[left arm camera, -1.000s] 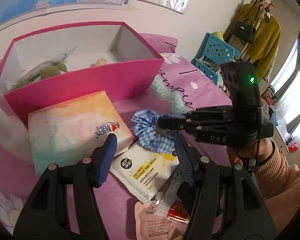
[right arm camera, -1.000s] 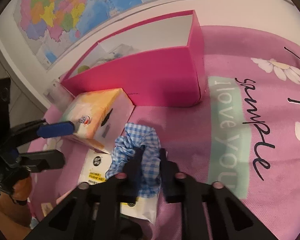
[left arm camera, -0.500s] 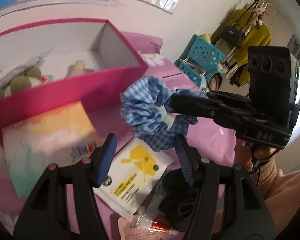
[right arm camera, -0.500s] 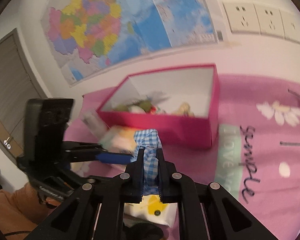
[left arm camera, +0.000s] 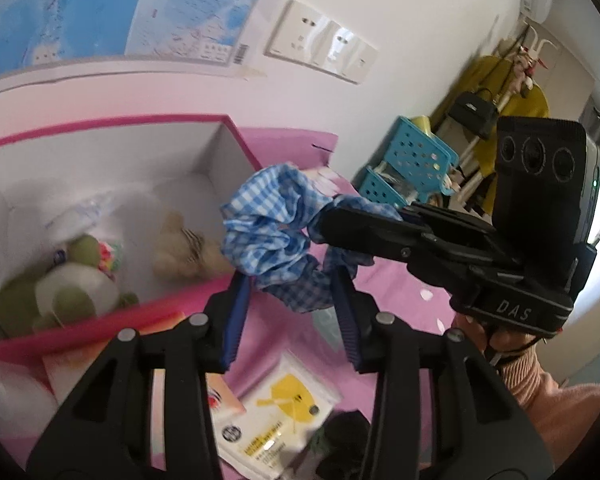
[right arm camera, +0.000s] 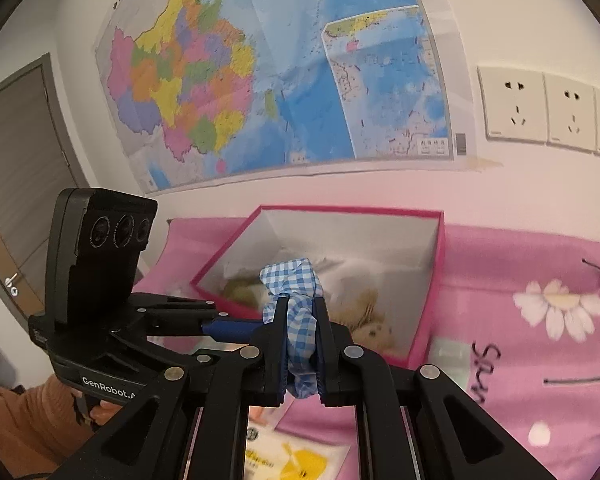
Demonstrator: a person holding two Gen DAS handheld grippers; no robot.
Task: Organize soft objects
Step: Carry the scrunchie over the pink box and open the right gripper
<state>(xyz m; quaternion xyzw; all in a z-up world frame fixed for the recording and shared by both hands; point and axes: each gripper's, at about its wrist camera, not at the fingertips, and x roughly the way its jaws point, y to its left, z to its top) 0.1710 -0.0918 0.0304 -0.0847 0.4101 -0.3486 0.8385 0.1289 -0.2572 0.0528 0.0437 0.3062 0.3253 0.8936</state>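
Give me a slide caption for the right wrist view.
Right gripper shut on the blue gingham scrunchie, raised before the open pink box.

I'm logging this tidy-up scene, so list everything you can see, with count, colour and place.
scrunchie: 1, blue-white gingham, held in the air over the near edge of the box.
box: 1, pink outside, white inside, open, on the pink cloth.
plush toys: several, green and beige, inside the box.
wipes pack: 1, white-yellow, on the cloth below the grippers.
pink cloth: 1, daisy print, underneath everything.
map: 1, multicoloured, on the wall.
sockets: several, white, on the wall.
right gripper: black, shut on the scrunchie.
left gripper: black with blue pads, jaws just been closing below the scrunchie.
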